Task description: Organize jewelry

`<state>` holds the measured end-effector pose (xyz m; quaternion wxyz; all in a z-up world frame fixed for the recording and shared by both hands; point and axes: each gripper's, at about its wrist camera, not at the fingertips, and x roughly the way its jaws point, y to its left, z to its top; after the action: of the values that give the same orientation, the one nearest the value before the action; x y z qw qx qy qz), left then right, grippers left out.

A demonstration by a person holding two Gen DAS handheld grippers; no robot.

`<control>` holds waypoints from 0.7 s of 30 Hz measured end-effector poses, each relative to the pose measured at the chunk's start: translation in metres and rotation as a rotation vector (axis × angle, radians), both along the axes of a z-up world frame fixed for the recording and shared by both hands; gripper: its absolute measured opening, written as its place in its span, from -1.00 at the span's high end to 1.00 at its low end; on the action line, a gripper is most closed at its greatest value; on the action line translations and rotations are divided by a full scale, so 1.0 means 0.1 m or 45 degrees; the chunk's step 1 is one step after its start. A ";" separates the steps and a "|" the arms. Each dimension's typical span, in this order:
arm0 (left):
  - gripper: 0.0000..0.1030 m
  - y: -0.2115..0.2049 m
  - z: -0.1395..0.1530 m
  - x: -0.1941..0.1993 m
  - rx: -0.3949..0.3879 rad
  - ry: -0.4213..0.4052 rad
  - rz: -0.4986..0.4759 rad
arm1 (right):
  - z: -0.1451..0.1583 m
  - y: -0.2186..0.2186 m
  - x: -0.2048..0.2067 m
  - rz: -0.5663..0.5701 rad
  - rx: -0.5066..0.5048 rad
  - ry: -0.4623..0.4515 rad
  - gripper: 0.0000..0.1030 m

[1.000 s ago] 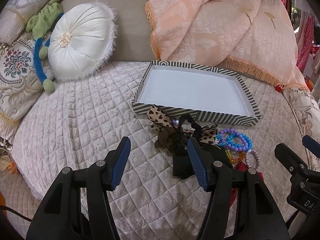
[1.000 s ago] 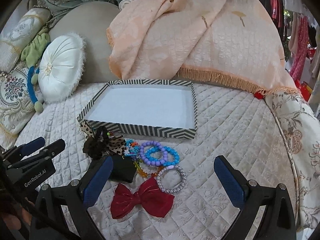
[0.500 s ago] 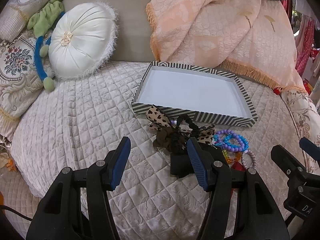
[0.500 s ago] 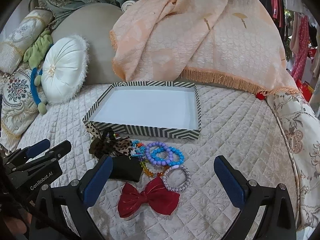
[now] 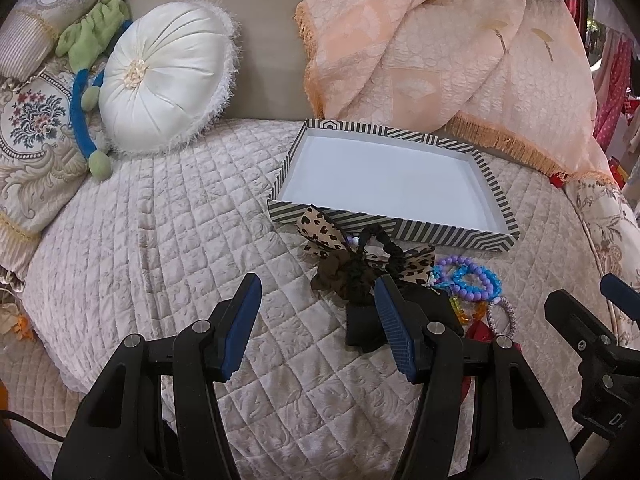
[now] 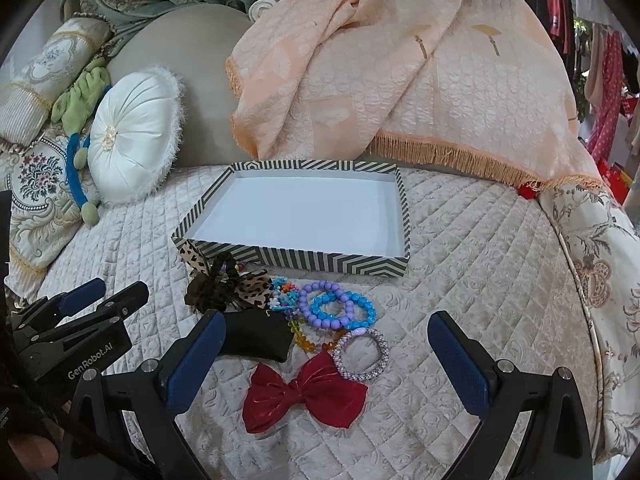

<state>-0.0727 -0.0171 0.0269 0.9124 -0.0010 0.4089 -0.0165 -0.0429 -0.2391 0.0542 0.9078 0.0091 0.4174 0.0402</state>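
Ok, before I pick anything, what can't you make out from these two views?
- Black pouch: right view, near end behind the right claw finger; left view, the left claw finger covers it.
- Red bow: left view, only slivers behind that finger.
- Small beaded pieces beside the leopard scrunchie: tangled, count unclear.

Colours only: tray [image 6: 296, 261] has black/cream chevron-striped walls, plain white floor. Bow [image 6: 306, 394] is shiny red. Scrunchie bow [image 6: 228, 286] is leopard print with black and brown. Pouch [image 6: 256, 336] is solid black. Bead bracelets: purple [image 6: 316, 306], bright blue [image 6: 352, 308], amber [image 6: 302, 338] (translucent), silver-lilac sparkle [image 6: 362, 354]. Bed cover [image 6: 480, 280] is cream, quilted diamond pattern. Throw [image 6: 400, 80] is peach with orange fringe. Round cushion [image 6: 128, 136] is white. Both tongs: black frames, blue pads [image 6: 192, 360].
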 end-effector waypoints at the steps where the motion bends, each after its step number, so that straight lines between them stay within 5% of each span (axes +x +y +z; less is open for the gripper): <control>1: -0.15 0.01 0.00 0.01 -0.001 0.000 0.001 | 0.00 0.00 0.00 0.001 0.004 0.001 -0.96; 21: -0.14 0.08 0.01 0.04 -0.006 0.017 0.011 | -0.03 0.00 0.04 0.013 0.003 0.020 -0.96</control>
<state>-0.0686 -0.0092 0.0276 0.9098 -0.0051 0.4148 -0.0137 -0.0392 -0.2390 0.0513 0.9043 0.0083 0.4243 0.0453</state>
